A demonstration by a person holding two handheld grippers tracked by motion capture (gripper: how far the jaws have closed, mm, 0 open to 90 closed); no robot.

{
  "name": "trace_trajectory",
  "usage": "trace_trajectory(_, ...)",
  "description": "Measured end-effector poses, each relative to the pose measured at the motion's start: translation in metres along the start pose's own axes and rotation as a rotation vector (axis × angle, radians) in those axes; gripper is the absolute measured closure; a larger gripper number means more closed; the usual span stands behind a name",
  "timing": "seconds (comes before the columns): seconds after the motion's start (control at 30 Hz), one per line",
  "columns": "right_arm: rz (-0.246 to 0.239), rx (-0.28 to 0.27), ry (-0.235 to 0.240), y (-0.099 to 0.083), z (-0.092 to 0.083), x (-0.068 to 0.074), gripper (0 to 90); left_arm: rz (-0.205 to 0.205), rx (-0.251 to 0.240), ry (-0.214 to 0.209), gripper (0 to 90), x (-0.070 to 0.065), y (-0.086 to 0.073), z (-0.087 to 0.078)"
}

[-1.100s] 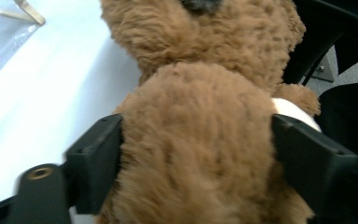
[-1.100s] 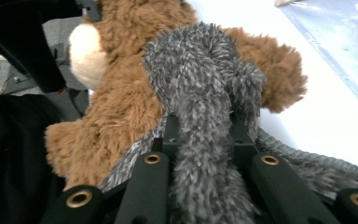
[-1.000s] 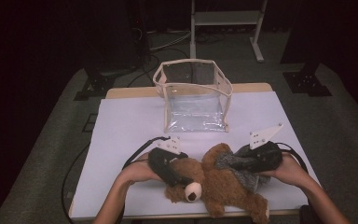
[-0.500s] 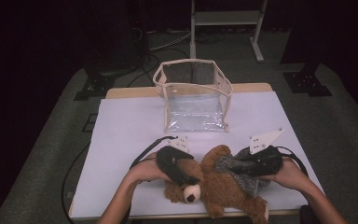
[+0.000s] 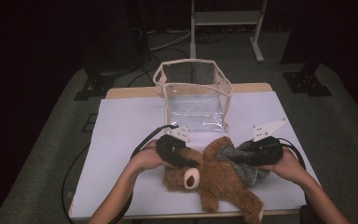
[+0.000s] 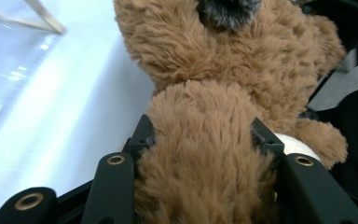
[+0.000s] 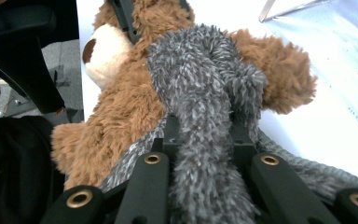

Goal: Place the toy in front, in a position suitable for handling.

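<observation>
The teddy bear (image 5: 216,179) lies on the worktop (image 5: 121,140), its long axis slanting across the near edge. The left tongs (image 6: 205,140) have just closed on its brown limb, the right tongs (image 7: 205,135) clamp its grey scarf (image 7: 205,93), and the clear bag (image 5: 193,93) stands just beyond.

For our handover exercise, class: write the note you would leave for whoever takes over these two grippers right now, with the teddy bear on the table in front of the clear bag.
Left gripper: fingers have just closed on the bear, gripping brown fur near its head.
Right gripper: shut on the grey scarf on the bear.
Bear lies on the white table at the near edge; the clear bag stands open and upright just behind it, apart from it.
Done: both grips taken.
Left: probably lift the bear and lower it into the bag; it is not yet in.
</observation>
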State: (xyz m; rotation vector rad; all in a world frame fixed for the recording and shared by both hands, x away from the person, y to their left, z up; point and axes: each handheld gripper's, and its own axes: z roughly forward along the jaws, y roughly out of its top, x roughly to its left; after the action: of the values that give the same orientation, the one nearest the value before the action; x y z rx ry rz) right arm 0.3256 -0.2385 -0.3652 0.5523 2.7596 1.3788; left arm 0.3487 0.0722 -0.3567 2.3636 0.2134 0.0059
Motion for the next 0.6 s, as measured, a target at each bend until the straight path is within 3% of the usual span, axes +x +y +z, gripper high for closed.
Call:
trace_trajectory(0.1,-0.007,-0.005,-0.002,0.008,0.004,-0.003,74.6,0.02,0.002,0.051,54.7,0.003,0.002,-0.012)
trace_trajectory(0.2,-0.023,-0.001,0.0,0.016,0.013,-0.004,74.6,0.022,0.014,0.072,54.1,0.007,-0.004,-0.02)
trace_trajectory(0.33,-0.065,0.022,0.016,0.025,0.029,0.005,74.8,-0.02,0.03,0.068,38.1,0.004,-0.023,-0.021)
trace_trajectory(0.4,-0.095,0.034,0.025,0.027,0.035,0.014,74.9,-0.028,0.014,0.059,31.7,0.0,-0.03,-0.021)
trace_trajectory(0.5,-0.148,0.054,0.011,0.028,0.038,0.027,74.9,-0.011,-0.01,0.068,36.6,-0.01,-0.036,-0.023)
trace_trajectory(0.6,-0.162,0.064,0.012,0.027,0.034,0.034,74.9,0.02,-0.032,0.087,43.6,-0.022,-0.044,-0.022)
